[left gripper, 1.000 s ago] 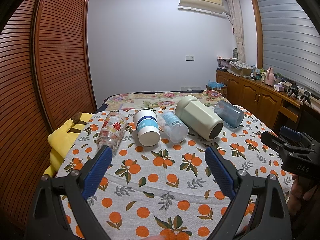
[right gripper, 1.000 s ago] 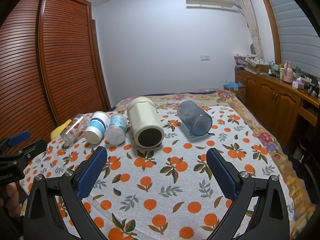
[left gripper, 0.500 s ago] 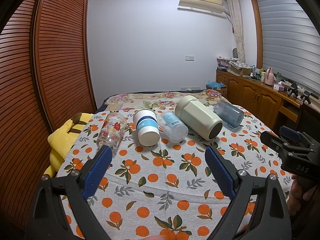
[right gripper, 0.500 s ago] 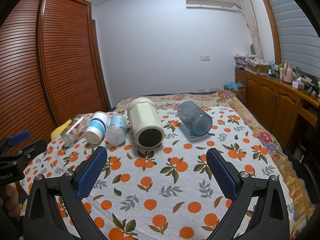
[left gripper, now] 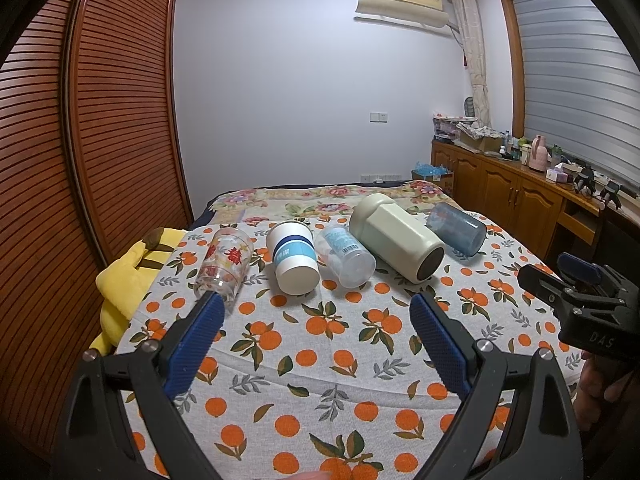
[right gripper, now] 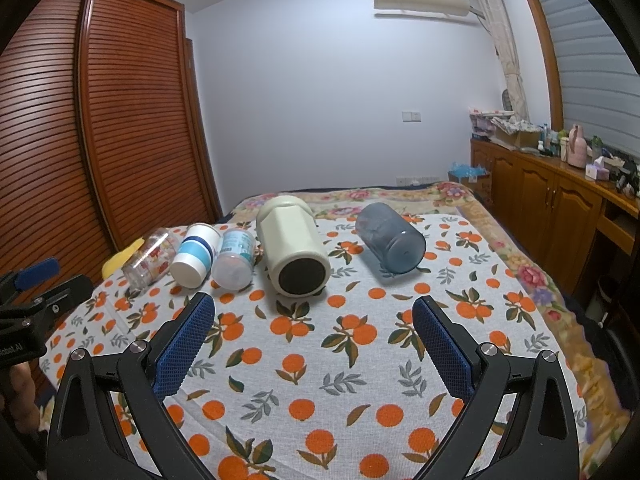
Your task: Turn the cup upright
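Several cups lie on their sides in a row on the orange-print cloth (left gripper: 320, 352): a clear floral glass (left gripper: 224, 264), a white cup with a blue band (left gripper: 294, 258), a clear cup with a blue label (left gripper: 346, 256), a big cream tumbler (left gripper: 396, 238) and a blue translucent cup (left gripper: 456, 230). In the right wrist view they show as the glass (right gripper: 150, 258), banded cup (right gripper: 196, 256), labelled cup (right gripper: 236, 258), cream tumbler (right gripper: 294, 250) and blue cup (right gripper: 390, 238). My left gripper (left gripper: 316, 332) is open and empty, short of the row. My right gripper (right gripper: 314, 338) is open and empty, short of the tumbler.
A yellow plush toy (left gripper: 128, 280) lies at the bed's left edge beside the wooden slatted wardrobe (left gripper: 80, 140). A wooden cabinet (right gripper: 552, 208) with clutter runs along the right wall. A floral blanket (right gripper: 400, 196) lies beyond the cloth. The right gripper shows at the left view's right edge (left gripper: 576, 292).
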